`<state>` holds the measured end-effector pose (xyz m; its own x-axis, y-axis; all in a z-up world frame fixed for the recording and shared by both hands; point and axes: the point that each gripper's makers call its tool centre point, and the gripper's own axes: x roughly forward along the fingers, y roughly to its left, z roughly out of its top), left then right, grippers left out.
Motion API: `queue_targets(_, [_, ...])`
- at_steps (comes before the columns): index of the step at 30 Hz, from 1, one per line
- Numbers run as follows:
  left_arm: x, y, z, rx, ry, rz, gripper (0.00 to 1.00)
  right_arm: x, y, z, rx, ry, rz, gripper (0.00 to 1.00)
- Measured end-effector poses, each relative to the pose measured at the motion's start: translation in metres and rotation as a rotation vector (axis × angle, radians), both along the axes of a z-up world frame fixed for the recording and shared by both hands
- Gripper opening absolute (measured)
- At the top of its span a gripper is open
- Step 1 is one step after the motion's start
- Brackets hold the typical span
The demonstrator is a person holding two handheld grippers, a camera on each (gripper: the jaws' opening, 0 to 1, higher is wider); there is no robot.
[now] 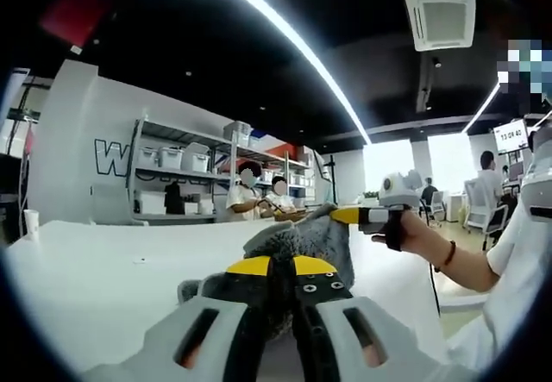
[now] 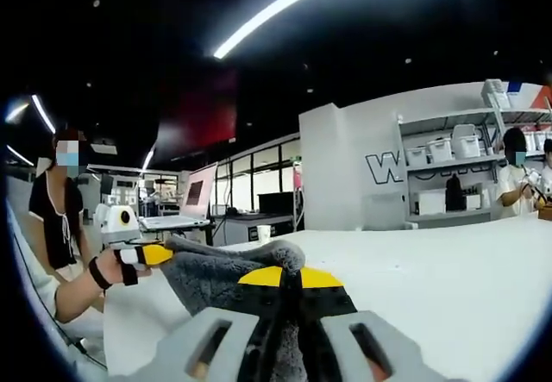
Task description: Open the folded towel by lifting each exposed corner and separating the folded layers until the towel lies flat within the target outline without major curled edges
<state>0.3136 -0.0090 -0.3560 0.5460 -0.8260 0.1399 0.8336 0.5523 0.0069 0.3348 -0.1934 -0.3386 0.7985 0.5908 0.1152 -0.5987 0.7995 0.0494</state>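
Over the white counter (image 1: 95,270), both grippers (image 1: 280,267) (image 2: 290,277) are clenching gray towel (image 1: 302,240) corners at 6 o'clock, stretching layers apart.

A large "W" (image 2: 380,168) stands on the white wall (image 2: 345,166)

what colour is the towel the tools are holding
Dark grey; the towel shows best in the right gripper view.

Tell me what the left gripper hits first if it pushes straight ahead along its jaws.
The left gripper is already shut on the grey towel, so it meets that cloth first; beyond it probably the right gripper, though depth is unclear.
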Motion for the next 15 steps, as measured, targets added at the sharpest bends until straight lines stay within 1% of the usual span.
queue_targets(3, [-0.002, 0.001, 0.001, -0.007, 0.001, -0.003, 0.05, -0.003, 0.000, -0.002, 0.002, 0.000, 0.002, 0.00])
queue_targets(15, [-0.013, 0.002, -0.008, 0.015, 0.001, -0.007, 0.05, -0.016, 0.003, -0.010, -0.008, 0.009, 0.016, 0.00])
